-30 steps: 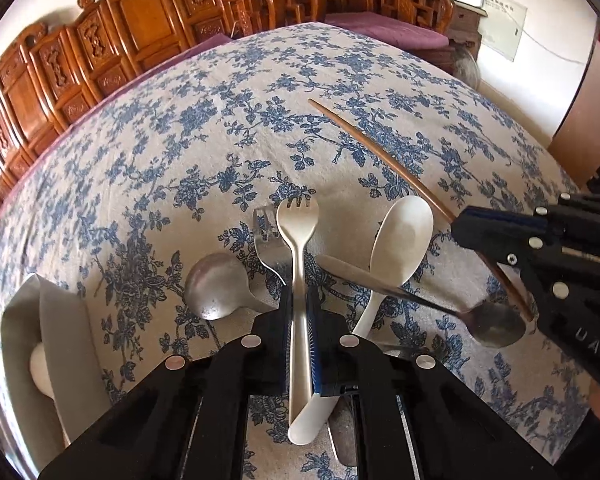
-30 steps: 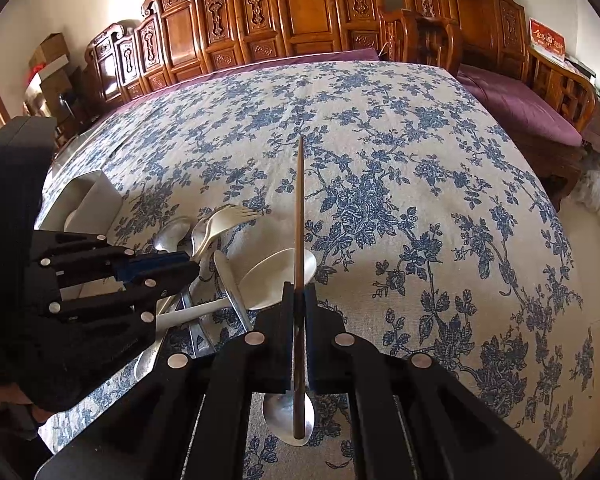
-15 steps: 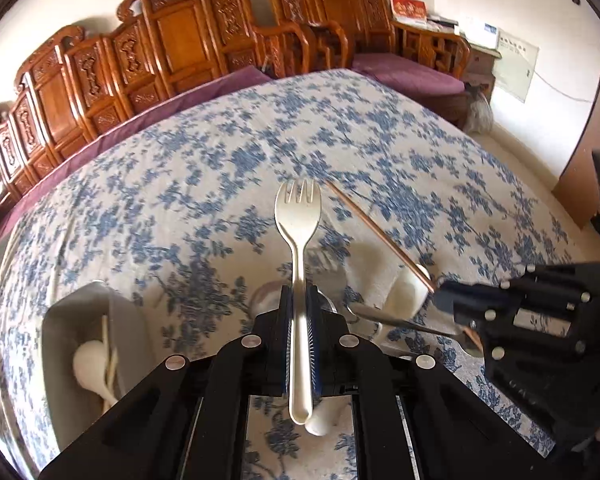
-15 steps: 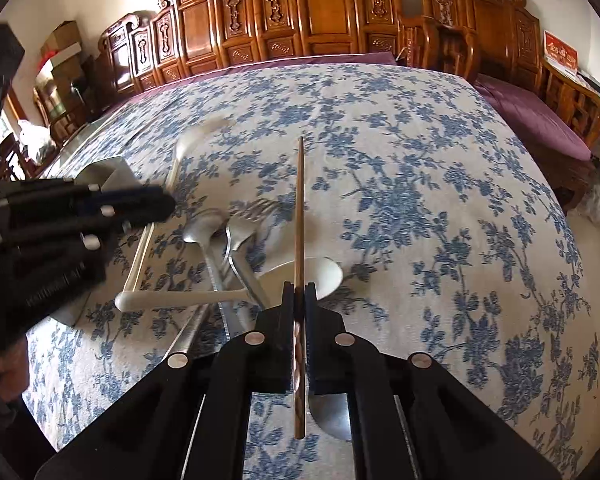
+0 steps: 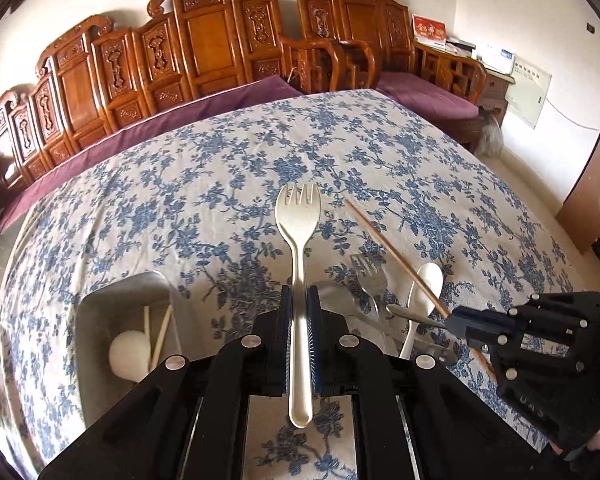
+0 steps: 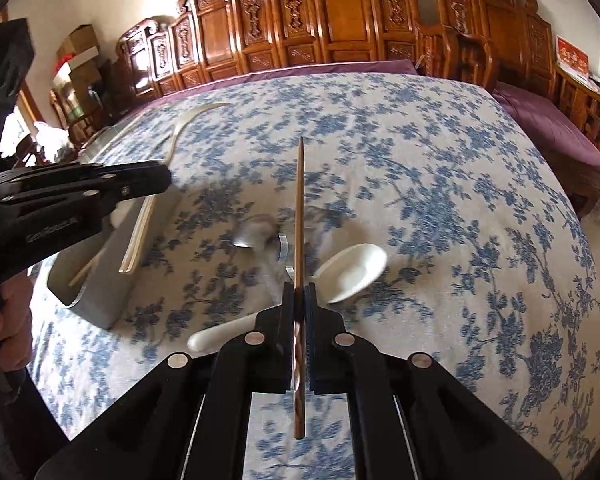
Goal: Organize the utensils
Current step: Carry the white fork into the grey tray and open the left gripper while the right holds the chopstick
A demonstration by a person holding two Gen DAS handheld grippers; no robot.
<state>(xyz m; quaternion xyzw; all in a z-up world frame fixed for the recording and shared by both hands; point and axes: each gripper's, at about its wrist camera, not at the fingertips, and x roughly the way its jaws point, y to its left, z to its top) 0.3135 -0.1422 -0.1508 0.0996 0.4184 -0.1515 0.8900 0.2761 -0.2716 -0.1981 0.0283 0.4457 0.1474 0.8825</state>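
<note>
The left gripper [image 5: 299,300] clenched a white fork [image 5: 298,236] above the worktop [image 5: 204,184], near the grey tray [image 5: 100,312]; the right gripper [image 6: 299,296] clenched a chopstick [image 6: 299,208] (thin, slippery). Either could swivel and miss the tray.

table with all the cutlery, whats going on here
A person is sorting utensils with a handheld gripper in each hand. The left gripper is shut on a white plastic fork, held above the floral tablecloth. The right gripper is shut on a brown chopstick. A grey bin on the left already holds a white spoon and pale chopsticks. A metal spoon, metal fork and white ceramic spoon lie loose on the cloth.
</note>
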